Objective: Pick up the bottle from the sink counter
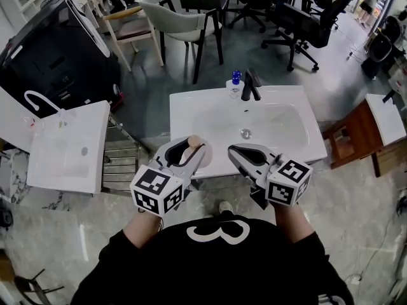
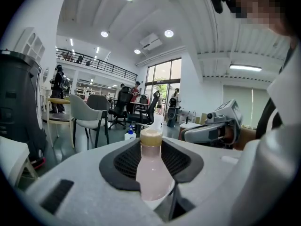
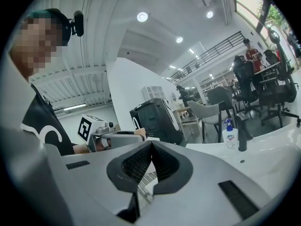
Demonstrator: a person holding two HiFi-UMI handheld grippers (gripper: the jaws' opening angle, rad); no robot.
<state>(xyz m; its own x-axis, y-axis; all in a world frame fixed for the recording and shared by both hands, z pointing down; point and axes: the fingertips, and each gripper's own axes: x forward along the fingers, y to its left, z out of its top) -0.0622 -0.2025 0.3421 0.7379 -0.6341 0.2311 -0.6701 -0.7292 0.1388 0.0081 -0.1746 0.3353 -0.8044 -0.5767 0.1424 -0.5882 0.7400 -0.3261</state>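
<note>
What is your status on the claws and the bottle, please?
Left claw shut on pink bottle, over sink counter's front edge. Right claw shut, empty. Soap dispenser far back by faucet; nothing obstructing.

glossy white sink counter, smooth translucent plastic bottle, matt grey left tongs, ribbed black pads

Head view looks steeply down over left claw and right claw onto the sink surface. Each gripper view sits close behind its claw, near level. All share the soap dispenser.
</note>
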